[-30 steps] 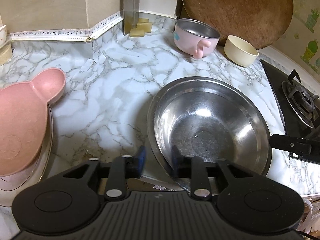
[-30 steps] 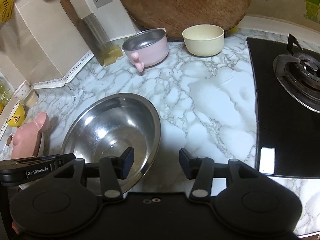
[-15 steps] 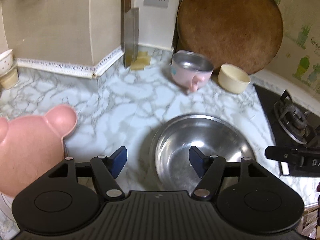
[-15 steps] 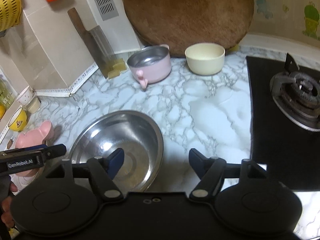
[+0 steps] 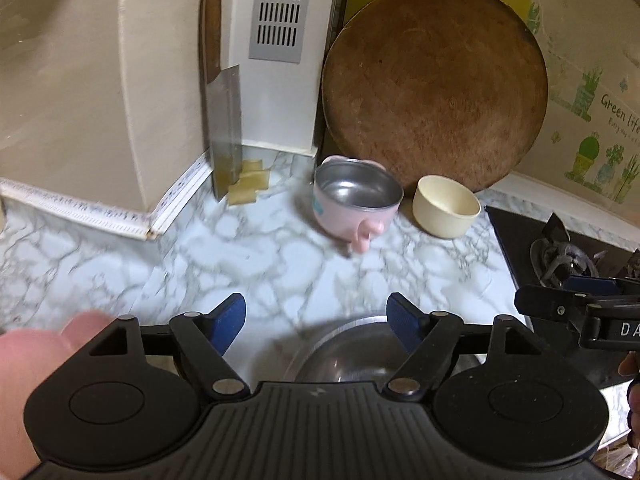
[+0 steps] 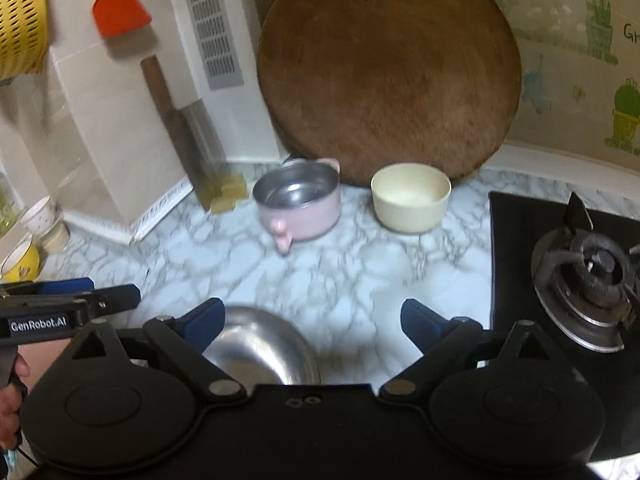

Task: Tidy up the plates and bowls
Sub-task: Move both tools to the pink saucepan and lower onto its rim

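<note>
Both my jaws have lifted off the steel bowl (image 6: 256, 344), opening and empty; the pink bowl (image 6: 300, 204) lies straight ahead, cream bowl (image 6: 410, 198) right of it.

Three bowls — steel (image 6: 260, 350), pink (image 6: 300, 204), cream (image 6: 410, 198). One pink plate (image 5: 24, 364). One board (image 6: 390, 72), one cleaver (image 6: 188, 136), one burner (image 6: 588, 270) — perhaps three cups (image 6: 38, 212) far left, blurred.

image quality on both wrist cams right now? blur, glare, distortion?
Left wrist view: the marble counter and pink bowl are motion-smeared, and fisheye bends the wall edges. Right wrist view: similar smear on the counter, soft glare inside the steel bowl, and the cutting board bulges; its own gripper stays sharp.
</note>
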Available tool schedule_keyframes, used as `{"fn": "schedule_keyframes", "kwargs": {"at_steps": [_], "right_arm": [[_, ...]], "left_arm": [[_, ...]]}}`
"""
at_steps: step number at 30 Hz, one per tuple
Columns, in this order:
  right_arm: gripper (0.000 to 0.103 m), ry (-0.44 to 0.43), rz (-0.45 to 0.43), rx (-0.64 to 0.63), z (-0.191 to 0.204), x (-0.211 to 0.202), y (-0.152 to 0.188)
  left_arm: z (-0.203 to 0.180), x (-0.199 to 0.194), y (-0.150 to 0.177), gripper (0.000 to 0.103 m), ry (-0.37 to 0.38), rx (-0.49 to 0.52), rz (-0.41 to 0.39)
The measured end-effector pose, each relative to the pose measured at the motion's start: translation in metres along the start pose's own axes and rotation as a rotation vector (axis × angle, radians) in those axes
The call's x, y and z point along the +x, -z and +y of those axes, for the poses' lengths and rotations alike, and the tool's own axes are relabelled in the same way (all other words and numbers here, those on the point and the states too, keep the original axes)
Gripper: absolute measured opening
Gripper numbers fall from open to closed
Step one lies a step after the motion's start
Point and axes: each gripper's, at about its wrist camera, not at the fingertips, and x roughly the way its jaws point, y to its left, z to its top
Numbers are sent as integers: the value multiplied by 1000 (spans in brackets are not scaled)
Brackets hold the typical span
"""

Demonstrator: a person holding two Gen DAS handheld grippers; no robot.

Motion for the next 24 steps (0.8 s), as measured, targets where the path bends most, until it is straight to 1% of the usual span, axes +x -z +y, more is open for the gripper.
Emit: {"fn": "schedule_keyframes", "kwargs": {"at_steps": [5, 7, 9, 13, 18, 21, 24], "right_arm": [[95, 32, -22, -19, 6, 16, -27], [95, 39, -23, -20, 9, 24, -37], [95, 45, -17, -25, 11, 33, -47], [94, 66, 1, -24, 13, 54, -66], [92, 89, 37, 5, 6, 84, -89], [87, 112, 53, 10, 3, 105, -101], [80, 133, 77, 11, 2, 130, -111]], "left_arm": [[3, 23, -30, 77, 10, 18, -4], [4, 34, -43, 77, 12, 19, 6], [4, 46, -57, 77, 28, 20, 17], [2, 67, -83, 77, 16, 44, 10], [-1, 99, -110, 77, 43, 55, 53], [-5, 123, -120, 77, 32, 70, 75], [-7, 147, -127, 77, 26, 59, 105]]}}
